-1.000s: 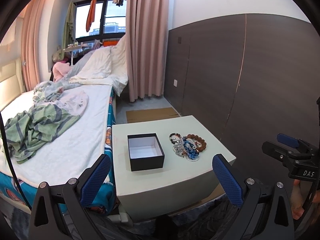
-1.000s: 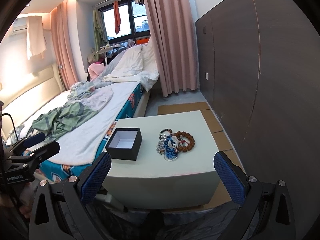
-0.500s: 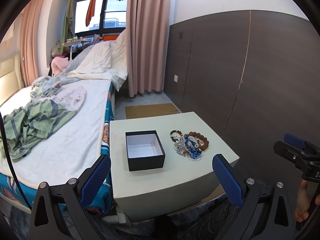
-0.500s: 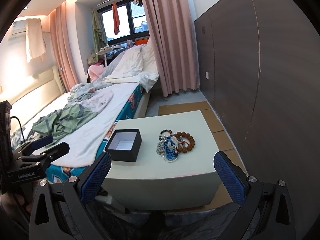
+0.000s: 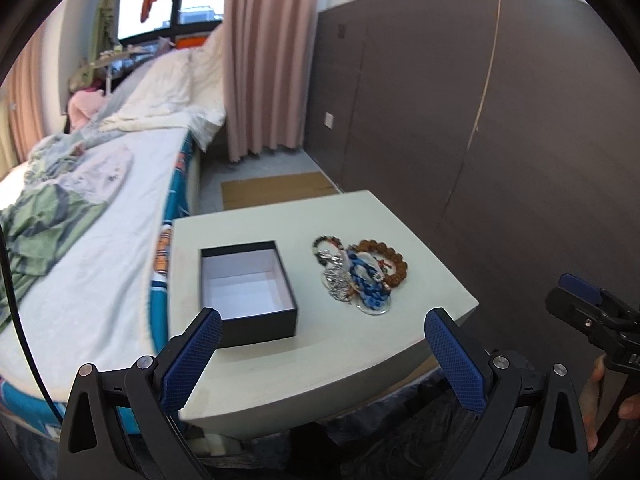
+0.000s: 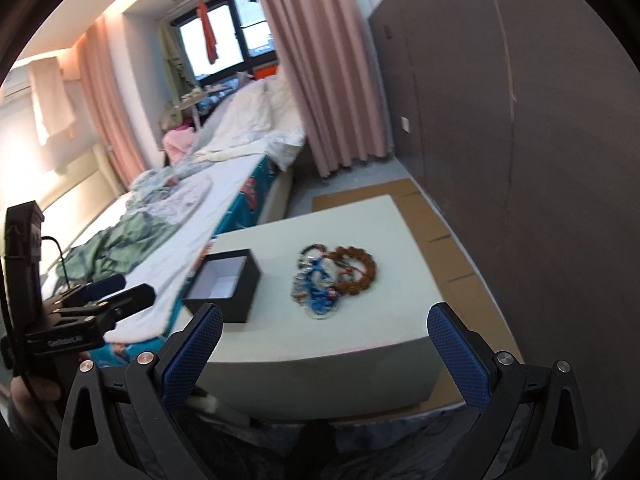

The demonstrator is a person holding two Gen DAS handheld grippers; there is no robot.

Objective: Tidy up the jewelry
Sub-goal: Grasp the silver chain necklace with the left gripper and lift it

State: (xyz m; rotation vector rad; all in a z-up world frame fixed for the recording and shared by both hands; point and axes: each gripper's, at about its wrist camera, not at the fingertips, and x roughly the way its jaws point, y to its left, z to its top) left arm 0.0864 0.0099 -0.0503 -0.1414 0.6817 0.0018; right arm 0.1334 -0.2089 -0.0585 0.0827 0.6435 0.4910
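An open black box [image 5: 246, 286] with a white inside sits on a pale bedside table [image 5: 280, 356]. Right of it lies a pile of jewelry [image 5: 358, 274]: a brown bead bracelet [image 5: 394, 262], a blue piece and silver pieces. My left gripper [image 5: 320, 360] is open and empty, hovering at the table's near edge in front of the box. My right gripper [image 6: 326, 356] is open and empty, short of the table's near edge. The right wrist view shows the box [image 6: 226, 282] and the jewelry [image 6: 334, 278]. Each gripper shows at the edge of the other's view.
A bed [image 5: 92, 216] with crumpled clothes and bedding runs along the table's left side. A dark panelled wall [image 5: 500, 120] stands on the right. Cardboard [image 5: 276, 192] lies on the floor behind the table, by a pink curtain [image 5: 264, 56].
Both grippers have moved closer to the table, so the box and jewelry look larger. Both stay open and empty.
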